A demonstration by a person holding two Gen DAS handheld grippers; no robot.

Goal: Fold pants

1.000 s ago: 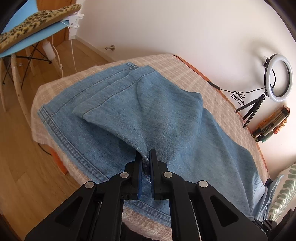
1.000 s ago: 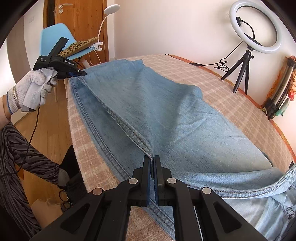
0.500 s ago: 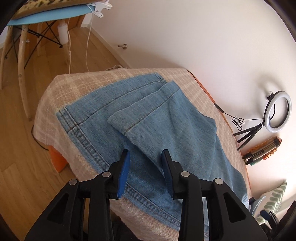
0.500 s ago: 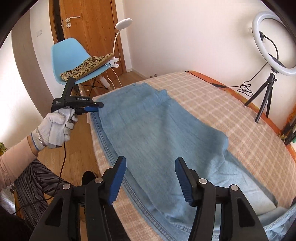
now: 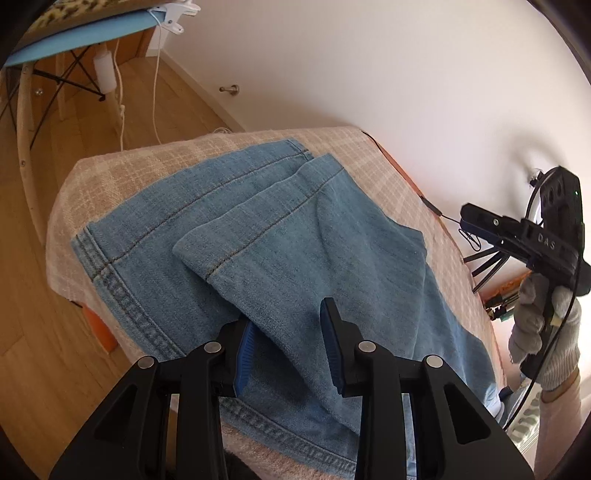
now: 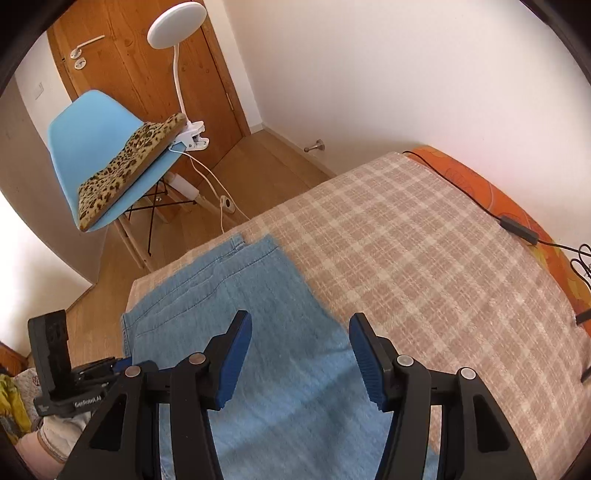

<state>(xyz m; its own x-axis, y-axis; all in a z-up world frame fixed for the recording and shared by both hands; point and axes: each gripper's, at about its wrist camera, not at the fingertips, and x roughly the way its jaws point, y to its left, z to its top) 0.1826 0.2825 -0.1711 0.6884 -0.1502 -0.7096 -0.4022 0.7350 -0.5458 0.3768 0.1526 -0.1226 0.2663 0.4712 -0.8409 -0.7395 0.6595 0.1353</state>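
Observation:
Light blue denim pants lie on a bed with a beige plaid blanket, one leg folded over the other, hems at the bed's foot. My left gripper is open just above the upper leg's edge, holding nothing. My right gripper is open and empty, raised above the pants. The right gripper also shows in the left wrist view, at the far right above the bed. The left gripper shows in the right wrist view, low at the left.
A blue chair with a leopard cushion and a clip lamp stands past the bed's foot, by a wooden door. Cables run along the orange bed edge. Wooden floor lies left.
Both grippers let go of the denim and opened. The right gripper rose and swung toward the foot of the bed. The left gripper stays low over the folded leg.

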